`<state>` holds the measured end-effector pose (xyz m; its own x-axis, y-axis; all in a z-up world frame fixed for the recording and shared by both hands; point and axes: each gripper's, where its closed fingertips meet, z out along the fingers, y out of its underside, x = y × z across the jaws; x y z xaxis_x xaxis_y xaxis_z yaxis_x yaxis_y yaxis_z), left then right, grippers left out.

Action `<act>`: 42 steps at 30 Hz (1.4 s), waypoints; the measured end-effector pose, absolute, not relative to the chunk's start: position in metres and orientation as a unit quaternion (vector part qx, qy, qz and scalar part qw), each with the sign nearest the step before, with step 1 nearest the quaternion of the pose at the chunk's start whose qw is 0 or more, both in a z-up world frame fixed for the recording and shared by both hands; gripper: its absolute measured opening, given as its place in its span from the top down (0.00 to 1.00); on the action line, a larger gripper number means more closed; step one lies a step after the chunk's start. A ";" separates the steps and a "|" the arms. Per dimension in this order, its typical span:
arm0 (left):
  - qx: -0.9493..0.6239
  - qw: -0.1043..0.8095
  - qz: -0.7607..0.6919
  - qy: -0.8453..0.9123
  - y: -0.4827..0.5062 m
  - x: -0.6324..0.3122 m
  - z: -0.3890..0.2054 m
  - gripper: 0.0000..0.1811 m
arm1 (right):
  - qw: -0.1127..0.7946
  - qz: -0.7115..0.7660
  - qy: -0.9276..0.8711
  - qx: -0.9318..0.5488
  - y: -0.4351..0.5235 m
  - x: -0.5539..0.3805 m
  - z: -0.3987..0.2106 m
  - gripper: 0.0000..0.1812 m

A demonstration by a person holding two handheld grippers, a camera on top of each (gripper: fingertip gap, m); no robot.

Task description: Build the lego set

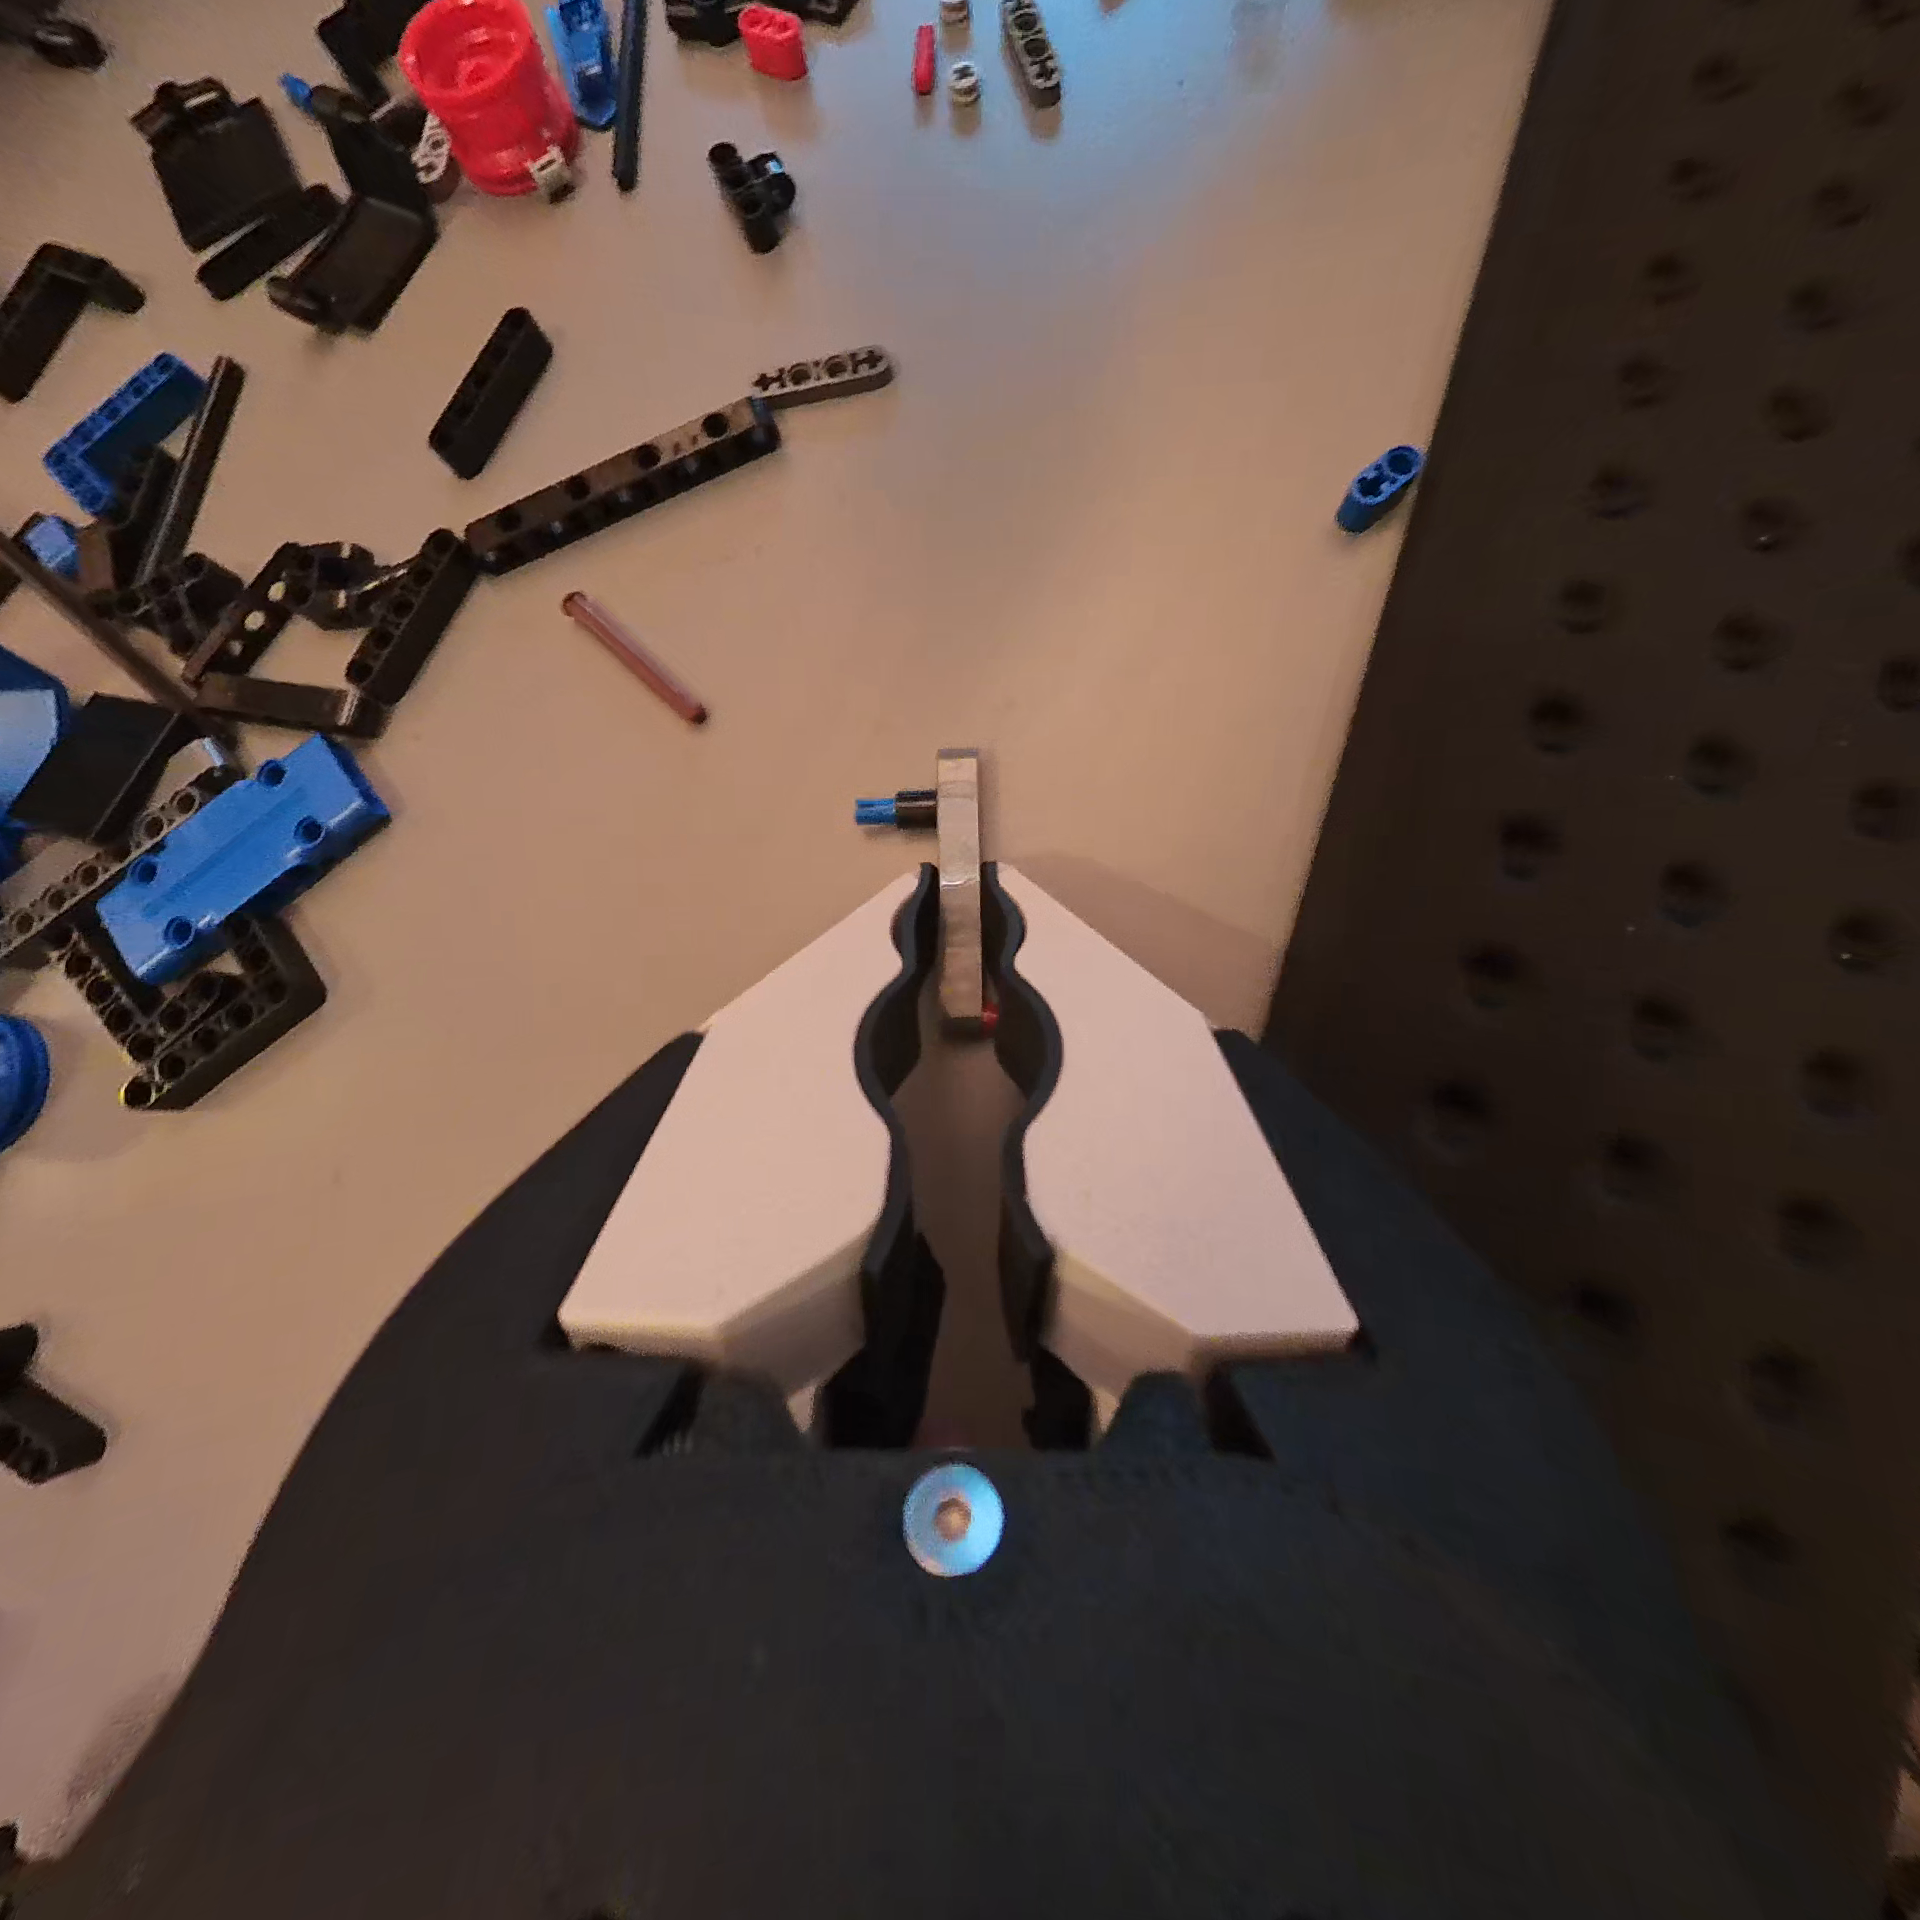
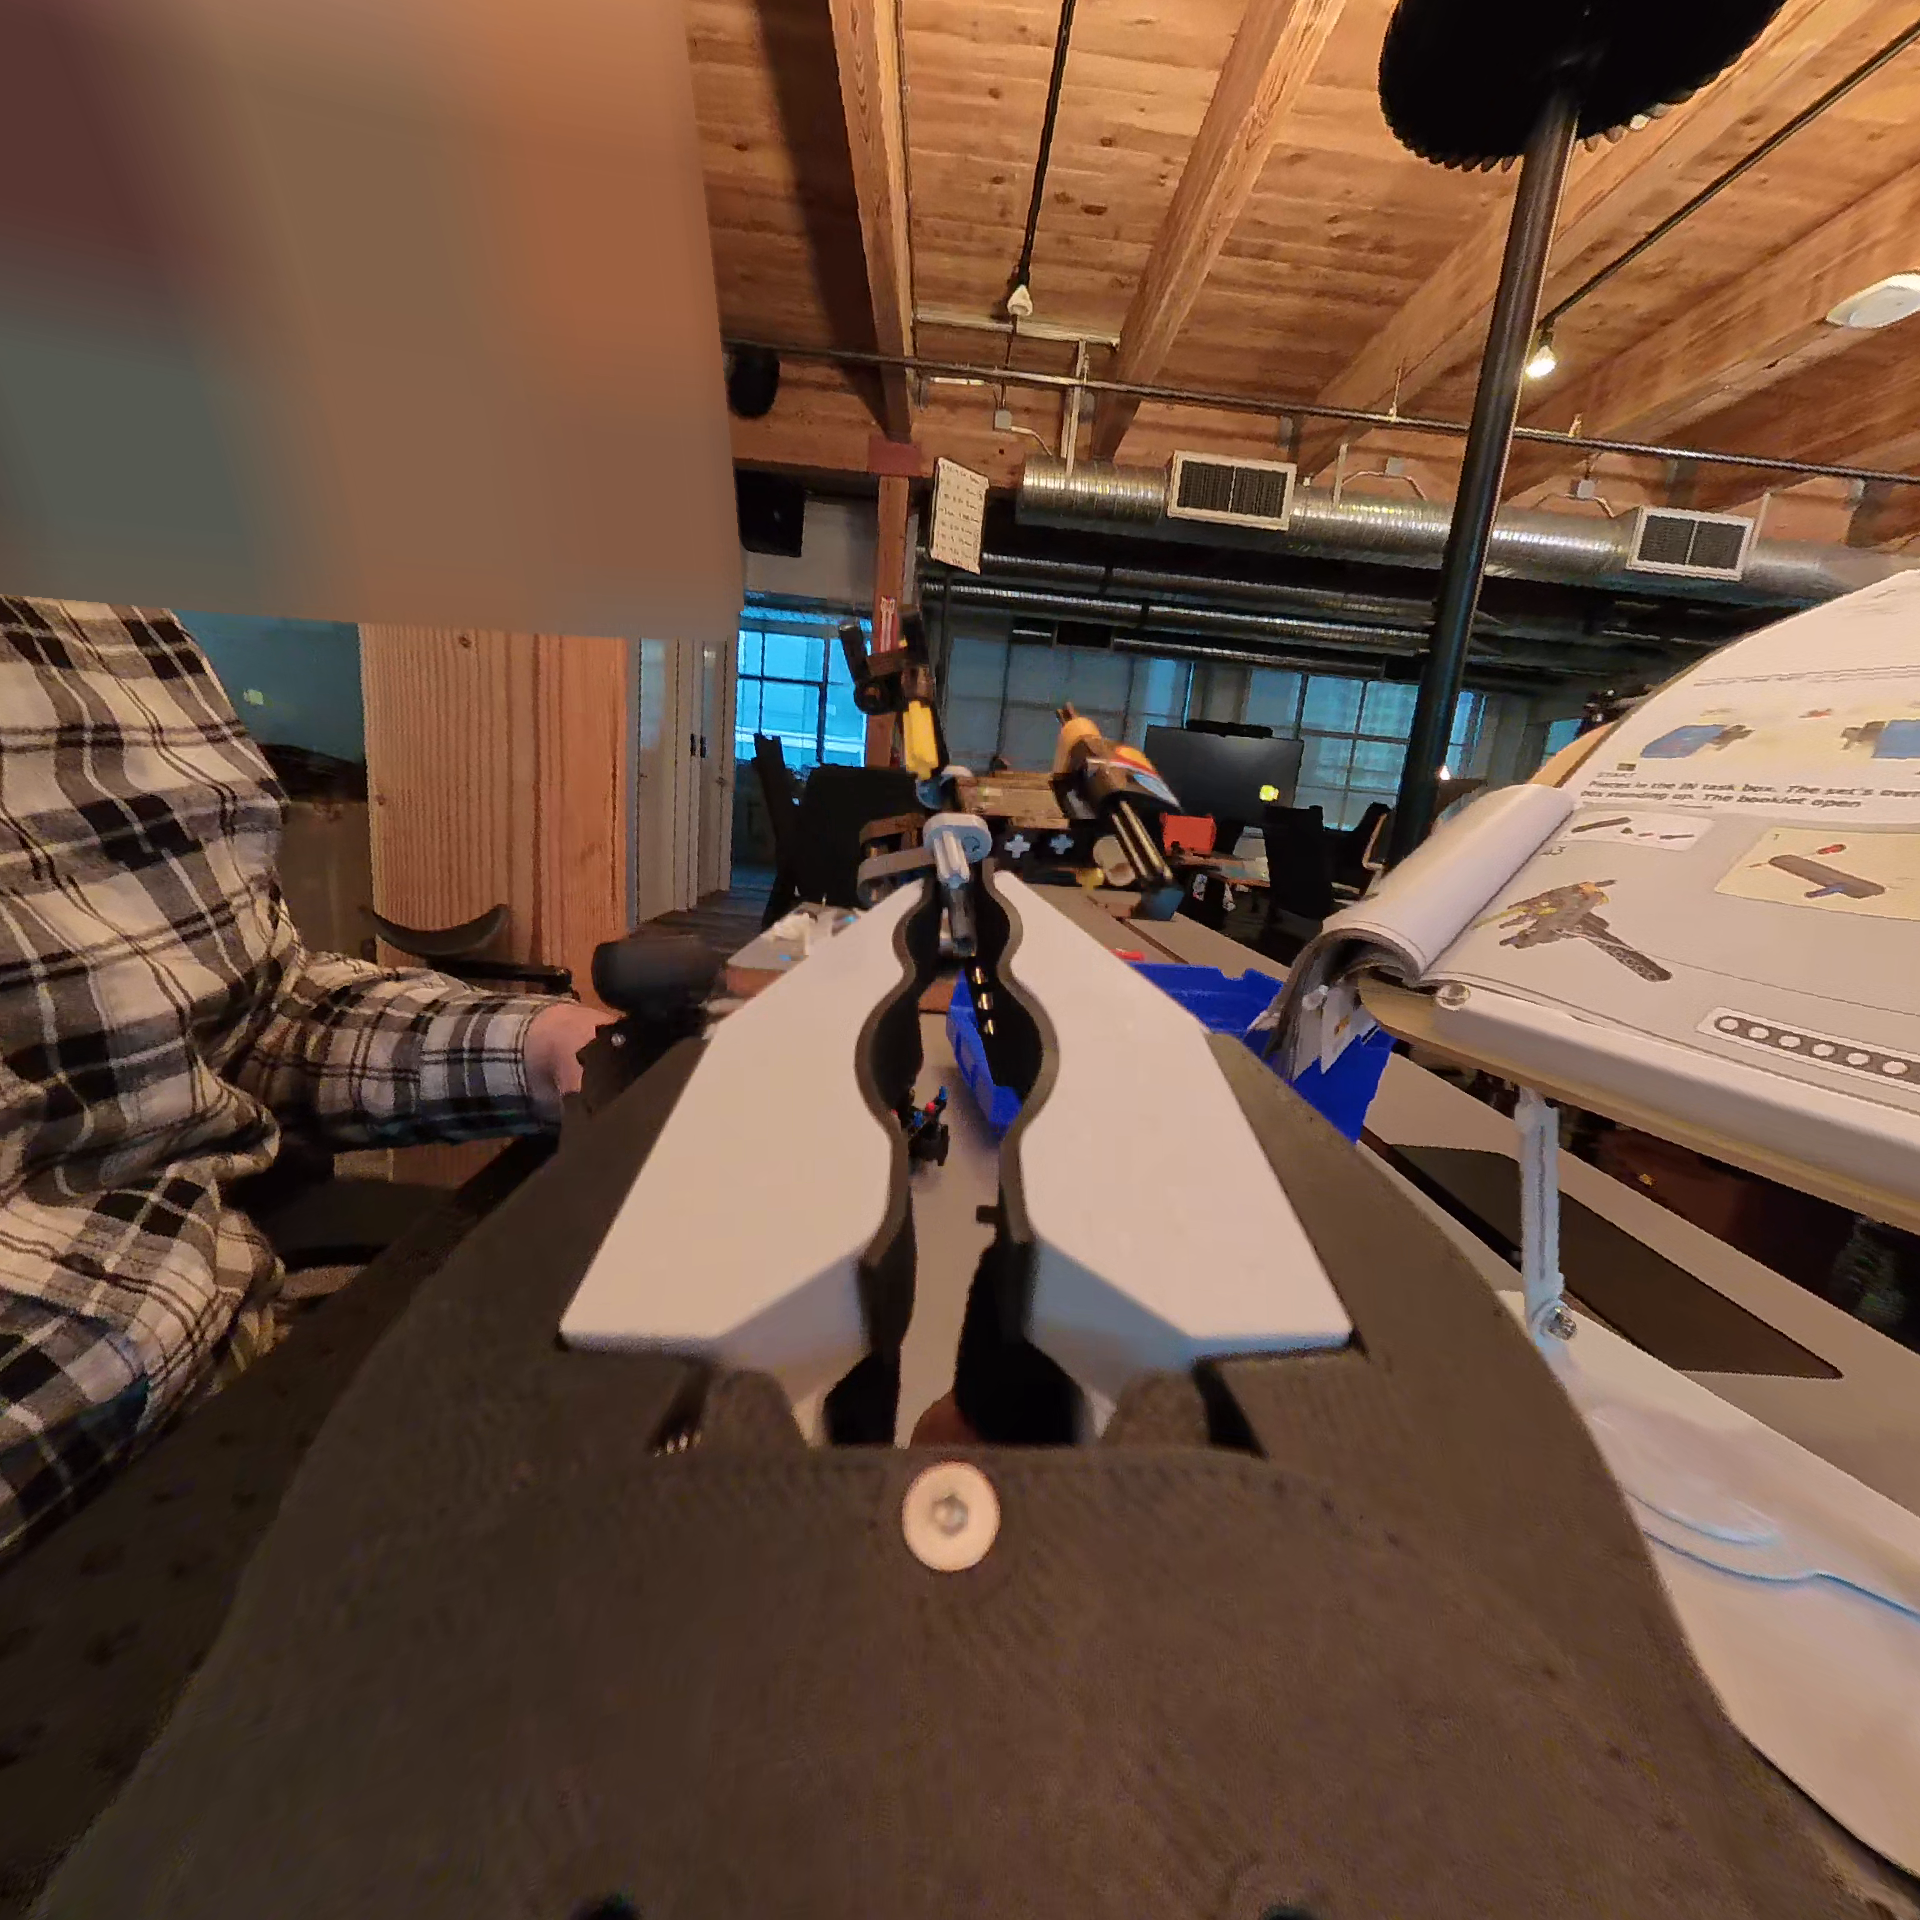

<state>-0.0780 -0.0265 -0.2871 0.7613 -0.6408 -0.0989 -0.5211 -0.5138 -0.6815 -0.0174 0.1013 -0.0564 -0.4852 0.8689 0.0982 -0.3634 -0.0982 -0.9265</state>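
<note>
Pinching a thin grey lego beam (image 1: 958, 883) edge-on, left gripper (image 1: 958, 878) nearly closed above the table (image 1: 1039, 520); a black-blue pin (image 1: 891, 810) sticks out its side. Right gripper (image 2: 954, 883) clamped on a small lego assembly (image 2: 954, 847), raised toward the room. Loose lego pieces (image 1: 312, 520) scattered left.

Held edge-on between the left claw (image 1: 958, 883) tips: a flat grey lego beam (image 1: 958, 831), a short blue-tipped pin (image 1: 894, 810) jutting from its left side. Spread over the pale table (image 1: 1039, 520) to the left and beyond: loose black, blue and red lego pieces (image 1: 312, 520). Near the table's right edge, apart: a small blue connector (image 1: 1378, 488).
</note>
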 end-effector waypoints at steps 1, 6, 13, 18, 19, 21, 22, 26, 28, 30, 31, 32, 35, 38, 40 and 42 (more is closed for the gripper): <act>-0.869 0.362 -0.081 0.328 -0.027 -0.081 -0.287 0.97 | 0.448 0.688 -0.513 -0.253 0.101 -0.019 -0.059 0.98; -0.879 0.364 -0.065 0.300 -0.027 -0.097 -0.287 0.97 | 0.473 0.644 -0.543 -0.259 0.096 -0.026 -0.066 0.98; -0.875 0.395 -0.048 0.274 -0.020 -0.110 -0.270 0.85 | 0.518 0.530 -0.618 -0.264 0.084 -0.045 -0.091 0.98; -0.844 0.471 0.010 0.258 -0.003 -0.130 -0.221 0.79 | 0.552 0.464 -0.644 -0.255 0.080 -0.053 -0.097 0.98; -0.830 0.495 0.018 0.256 0.001 -0.131 -0.204 0.79 | 0.556 0.455 -0.649 -0.252 0.078 -0.054 -0.098 0.98; -0.794 0.548 0.030 0.261 0.009 -0.127 -0.169 0.80 | 0.561 0.430 -0.663 -0.247 0.075 -0.057 -0.103 0.98; -0.778 0.569 0.042 0.264 0.012 -0.124 -0.154 0.80 | 0.562 0.421 -0.669 -0.244 0.073 -0.058 -0.106 0.98; -0.728 0.615 0.076 0.295 0.025 -0.105 -0.115 0.81 | 0.558 0.409 -0.684 -0.231 0.063 -0.062 -0.113 0.98; -0.716 0.622 0.077 0.308 0.030 -0.097 -0.108 0.82 | 0.554 0.409 -0.689 -0.227 0.059 -0.063 -0.115 0.98; -0.711 0.623 0.073 0.319 0.034 -0.090 -0.106 0.85 | 0.552 0.407 -0.692 -0.224 0.058 -0.063 -0.116 0.98; -0.709 0.622 0.072 0.325 0.035 -0.088 -0.107 0.87 | 0.552 0.408 -0.692 -0.224 0.057 -0.063 -0.116 0.98; -0.707 0.622 0.070 0.330 0.035 -0.085 -0.108 0.89 | 0.550 0.411 -0.691 -0.225 0.057 -0.062 -0.115 0.98; -0.699 0.630 0.071 0.331 0.035 -0.083 -0.107 0.90 | 0.548 0.416 -0.690 -0.226 0.058 -0.061 -0.115 0.98; -0.691 0.637 0.082 0.332 0.034 -0.083 -0.104 0.90 | 0.545 0.422 -0.688 -0.229 0.057 -0.062 -0.115 0.98; -0.683 0.644 0.093 0.331 0.033 -0.082 -0.102 0.90 | 0.547 0.424 -0.684 -0.231 0.057 -0.062 -0.113 0.97; -0.677 0.649 0.103 0.330 0.033 -0.082 -0.100 0.91 | 0.549 0.426 -0.680 -0.234 0.058 -0.063 -0.112 0.97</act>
